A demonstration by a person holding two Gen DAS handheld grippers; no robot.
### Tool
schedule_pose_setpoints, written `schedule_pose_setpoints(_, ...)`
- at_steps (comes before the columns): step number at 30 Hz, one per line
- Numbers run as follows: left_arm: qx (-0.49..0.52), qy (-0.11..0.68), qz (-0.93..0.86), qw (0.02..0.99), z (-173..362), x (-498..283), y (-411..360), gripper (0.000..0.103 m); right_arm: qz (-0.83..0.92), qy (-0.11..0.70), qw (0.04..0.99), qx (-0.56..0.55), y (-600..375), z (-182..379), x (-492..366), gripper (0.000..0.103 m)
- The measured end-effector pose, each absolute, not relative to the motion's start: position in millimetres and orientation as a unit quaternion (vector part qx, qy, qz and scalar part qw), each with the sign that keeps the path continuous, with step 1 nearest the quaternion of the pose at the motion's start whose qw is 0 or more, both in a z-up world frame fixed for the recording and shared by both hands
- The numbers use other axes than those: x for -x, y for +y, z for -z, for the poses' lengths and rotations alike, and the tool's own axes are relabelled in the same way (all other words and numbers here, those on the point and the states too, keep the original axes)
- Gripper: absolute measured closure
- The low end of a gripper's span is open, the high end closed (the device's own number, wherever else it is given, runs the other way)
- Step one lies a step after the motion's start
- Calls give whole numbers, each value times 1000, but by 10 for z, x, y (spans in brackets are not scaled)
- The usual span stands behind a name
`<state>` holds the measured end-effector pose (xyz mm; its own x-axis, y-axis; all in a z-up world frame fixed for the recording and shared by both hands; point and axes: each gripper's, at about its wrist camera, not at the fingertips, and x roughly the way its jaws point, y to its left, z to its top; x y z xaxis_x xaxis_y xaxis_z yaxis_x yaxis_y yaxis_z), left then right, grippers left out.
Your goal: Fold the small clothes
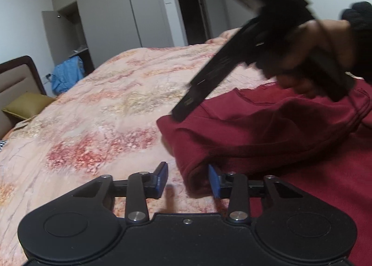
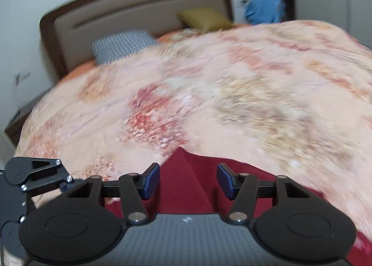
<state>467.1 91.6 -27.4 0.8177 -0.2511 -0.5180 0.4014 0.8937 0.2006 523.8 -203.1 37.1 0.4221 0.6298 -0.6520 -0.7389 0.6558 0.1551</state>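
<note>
A dark red garment (image 1: 267, 131) lies bunched on the patterned bedspread (image 1: 104, 108), with a folded corner toward me. My left gripper (image 1: 188, 180) is at that corner. Its jaws stand apart, the cloth's edge lies against the right blue pad (image 1: 214, 182), and the left pad is clear of it. A hand (image 1: 309, 61) holds my right gripper (image 1: 183, 108) blurred above the garment's far edge. In the right wrist view the right gripper (image 2: 188, 180) is open over a pointed corner of the red garment (image 2: 181, 187), with nothing pinched.
The bed has a brown padded headboard (image 2: 139, 10), a checked pillow (image 2: 121, 45) and an olive pillow (image 2: 204, 19). A blue cloth (image 1: 67, 75) hangs by grey wardrobes (image 1: 111, 10). The left gripper's linkage (image 2: 30, 173) shows at the right view's left edge.
</note>
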Motion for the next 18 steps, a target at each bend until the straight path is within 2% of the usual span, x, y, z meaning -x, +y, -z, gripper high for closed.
schedule_pose_setpoints(2,-140,257,189,937,279,-4692,937,84,-411,364,831,88,-1876,-300,-5300,47)
schedule_pose_setpoints(3,-137,257,186,938,282,-4690,942,88,-414,370,826,95,-1830,-269,-5304,62)
schedule_pose_setpoints(4,-135,255,184,940,280,-4682,949,91,-415,374,823,103,-1809,-231,-5292,87)
schedule_pose_setpoints(5,-131,250,182,942,272,-4661,955,94,-409,373,825,114,-1787,-217,-5264,96)
schedule_pose_setpoints(10,-115,223,134,959,200,-4442,972,98,-385,315,861,106,-1867,-446,-5165,99)
schedule_pose_setpoints(18,-99,269,118,951,317,-4394,975,97,-327,304,893,50,-2006,-478,-5390,103)
